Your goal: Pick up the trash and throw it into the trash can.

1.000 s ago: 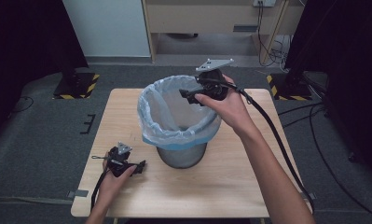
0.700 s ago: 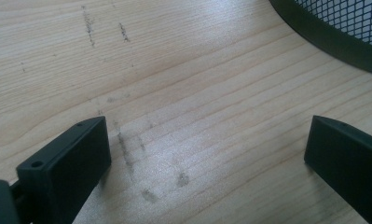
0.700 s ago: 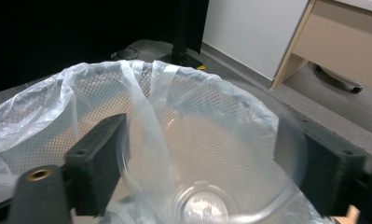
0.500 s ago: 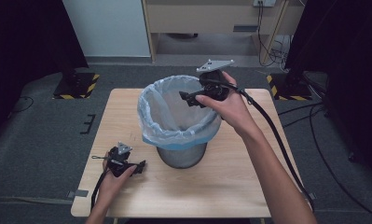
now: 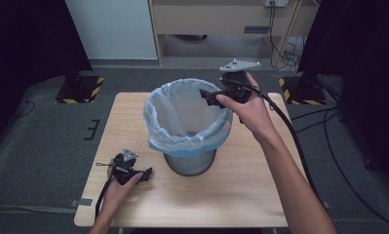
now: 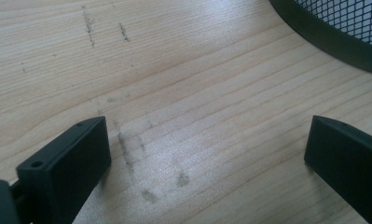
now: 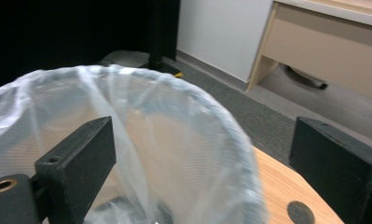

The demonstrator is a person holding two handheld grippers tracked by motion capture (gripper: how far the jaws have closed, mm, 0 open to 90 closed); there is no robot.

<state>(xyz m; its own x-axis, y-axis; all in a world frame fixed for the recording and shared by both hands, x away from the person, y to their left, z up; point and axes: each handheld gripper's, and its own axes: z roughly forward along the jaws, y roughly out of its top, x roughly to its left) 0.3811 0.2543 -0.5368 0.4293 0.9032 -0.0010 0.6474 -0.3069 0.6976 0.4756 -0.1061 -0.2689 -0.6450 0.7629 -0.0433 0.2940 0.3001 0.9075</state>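
A black mesh bin (image 5: 189,163) stands mid-table, lined with a translucent pale-blue bag (image 5: 182,112) whose edge is folded over the rim. My right gripper (image 5: 209,97) hovers at the far right of that rim. Its jaws have just been opening and now stand wide apart; in the right gripper view the bag's rim (image 7: 141,121) runs between the jaws of the right gripper (image 7: 202,158), untouched by the pads. My left gripper (image 5: 145,174) rests on the table (image 5: 260,190) at the front left, open. Bare wood (image 6: 174,70) lies between the jaws of the left gripper (image 6: 207,154), with the bin's base (image 6: 333,32) just beyond.
The table is small, with edges close on all sides. Grey carpet surrounds it. A wooden cabinet (image 5: 216,19) stands at the back. Two stand bases with yellow-black stripes (image 5: 80,90) sit on the floor left and right. A thick cable (image 5: 289,131) trails from the right gripper.
The right gripper's jaws have opened off the bag's rim, and the hand has hardly shifted. The left hand and its gripper have stayed where they were.
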